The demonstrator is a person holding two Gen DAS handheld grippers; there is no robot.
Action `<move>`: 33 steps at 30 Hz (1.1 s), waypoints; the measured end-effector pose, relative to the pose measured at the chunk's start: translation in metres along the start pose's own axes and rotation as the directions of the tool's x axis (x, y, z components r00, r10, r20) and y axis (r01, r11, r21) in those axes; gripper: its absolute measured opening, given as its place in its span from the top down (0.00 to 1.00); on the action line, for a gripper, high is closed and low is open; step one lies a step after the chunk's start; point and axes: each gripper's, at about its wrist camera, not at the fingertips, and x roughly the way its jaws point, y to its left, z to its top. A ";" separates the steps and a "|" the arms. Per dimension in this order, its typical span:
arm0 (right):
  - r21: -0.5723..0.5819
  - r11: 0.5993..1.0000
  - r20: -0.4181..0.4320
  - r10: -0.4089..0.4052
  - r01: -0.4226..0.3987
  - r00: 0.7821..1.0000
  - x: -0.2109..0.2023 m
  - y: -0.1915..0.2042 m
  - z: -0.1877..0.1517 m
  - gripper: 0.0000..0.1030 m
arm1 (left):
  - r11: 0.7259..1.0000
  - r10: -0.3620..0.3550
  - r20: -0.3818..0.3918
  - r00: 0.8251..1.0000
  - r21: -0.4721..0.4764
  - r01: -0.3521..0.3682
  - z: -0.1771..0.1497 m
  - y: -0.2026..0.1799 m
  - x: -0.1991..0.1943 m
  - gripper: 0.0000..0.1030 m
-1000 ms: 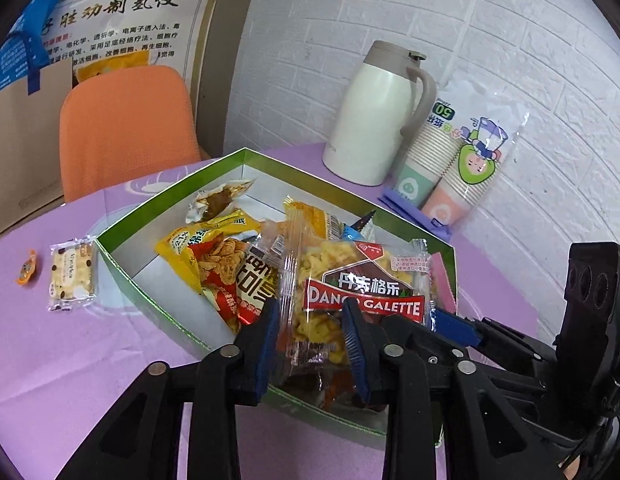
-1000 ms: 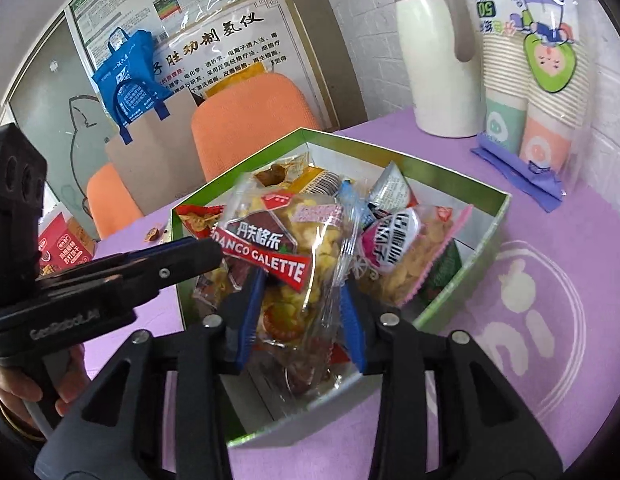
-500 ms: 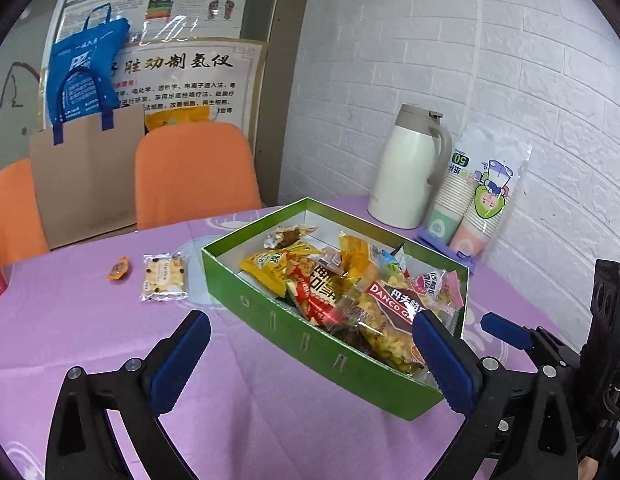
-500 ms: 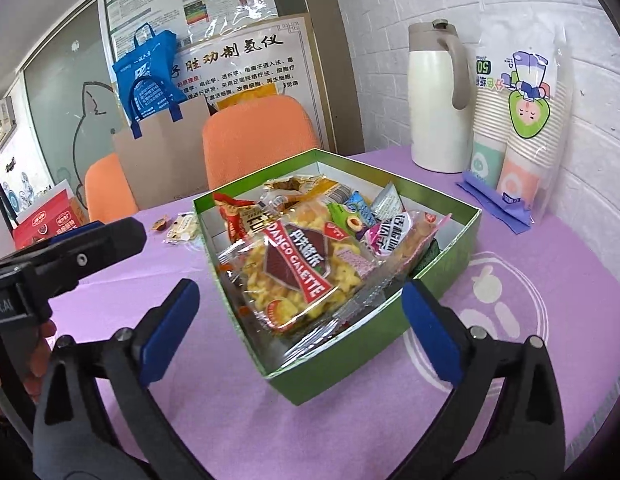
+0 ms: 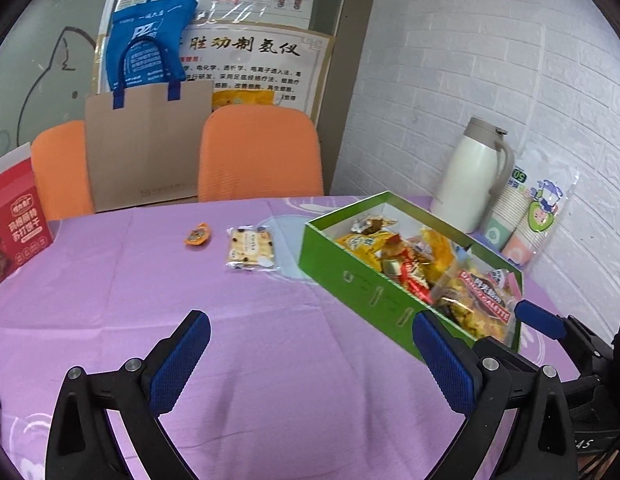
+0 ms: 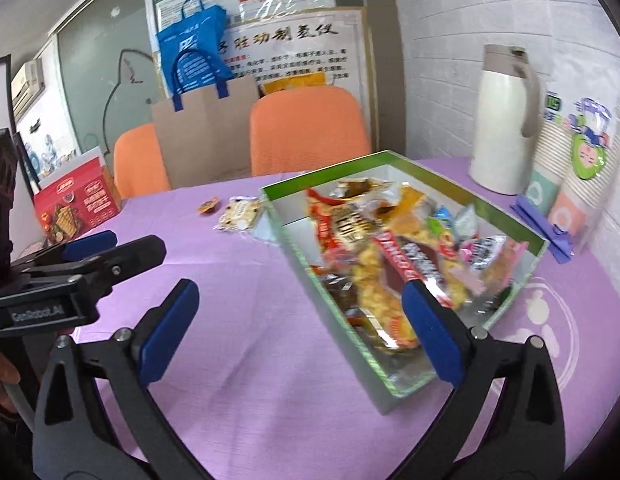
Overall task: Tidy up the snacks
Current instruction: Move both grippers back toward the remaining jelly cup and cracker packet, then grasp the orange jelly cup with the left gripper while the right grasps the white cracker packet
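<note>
There is one green box on the purple surface. It holds many snack bags, too piled up to count. Two snacks lie outside the box: one cracker pack and one small orange pack. There are two orange chairs. One brown bag and one blue bag are behind them. There is one red box, one white jug and one pack of paper cups. There are two grippers, the left gripper and the right gripper, each with two blue pads.
</note>
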 end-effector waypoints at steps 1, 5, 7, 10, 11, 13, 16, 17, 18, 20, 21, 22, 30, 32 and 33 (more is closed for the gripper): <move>-0.007 1.000 -0.010 0.014 -0.014 1.000 0.004 0.006 0.001 0.02 | 1.000 0.017 -0.009 1.000 -0.007 -0.017 -0.001 0.008 0.001 0.00; -0.036 0.997 -0.051 0.062 -0.063 0.997 0.024 0.031 0.004 0.02 | 0.996 0.067 -0.053 0.996 -0.063 -0.070 -0.003 0.048 0.007 0.00; -0.059 0.995 -0.070 0.081 -0.085 0.994 0.033 0.042 0.005 0.02 | 0.991 0.084 -0.060 0.995 -0.094 -0.090 -0.001 0.070 0.008 0.00; -0.104 0.987 -0.096 0.110 -0.120 0.989 0.049 0.060 0.008 0.02 | 0.982 0.115 -0.067 0.991 -0.141 -0.123 0.006 0.102 0.010 0.00; -0.114 0.985 -0.106 0.118 -0.130 0.987 0.056 0.065 0.009 0.02 | 0.980 0.112 -0.073 0.991 -0.160 -0.122 0.009 0.112 0.011 0.00; -0.124 0.981 -0.121 0.132 -0.147 0.984 0.068 0.071 0.012 0.02 | 0.977 0.091 -0.086 0.992 -0.185 -0.106 0.017 0.127 0.017 0.00; -0.104 0.982 -0.151 0.143 -0.160 0.978 0.095 0.076 0.023 0.02 | 0.978 0.079 -0.100 0.992 -0.182 -0.096 0.030 0.138 0.030 0.00; -0.089 0.983 -0.165 0.144 -0.160 0.976 0.105 0.076 0.026 0.02 | 0.981 0.080 -0.101 0.992 -0.171 -0.096 0.034 0.140 0.034 0.00; -0.076 0.984 -0.174 0.148 -0.163 0.974 0.113 0.077 0.029 0.02 | 0.982 0.083 -0.102 0.991 -0.160 -0.098 0.038 0.140 0.039 0.01; -0.042 0.984 -0.191 0.161 -0.172 0.968 0.131 0.076 0.034 0.02 | 0.986 0.080 -0.100 0.992 -0.140 -0.094 0.046 0.143 0.049 0.01; -0.027 0.985 -0.199 0.162 -0.170 0.967 0.140 0.077 0.037 0.02 | 0.988 0.072 -0.098 0.993 -0.129 -0.084 0.049 0.144 0.055 0.02; -0.011 0.986 -0.206 0.161 -0.167 0.965 0.150 0.076 0.040 0.02 | 0.990 0.065 -0.100 0.993 -0.119 -0.077 0.052 0.145 0.062 0.05; 0.052 0.995 -0.239 0.091 -0.081 0.967 0.212 0.086 0.052 0.08 | 0.992 -0.001 -0.158 0.987 -0.122 -0.019 0.075 0.158 0.125 0.27; 0.082 0.996 -0.229 0.059 -0.041 0.972 0.222 0.087 0.054 0.08 | 0.993 -0.016 -0.160 0.987 -0.118 -0.003 0.083 0.157 0.143 0.30; 0.092 0.996 -0.218 0.039 -0.019 0.975 0.225 0.087 0.055 0.08 | 0.994 -0.020 -0.167 0.986 -0.113 0.001 0.087 0.155 0.152 0.35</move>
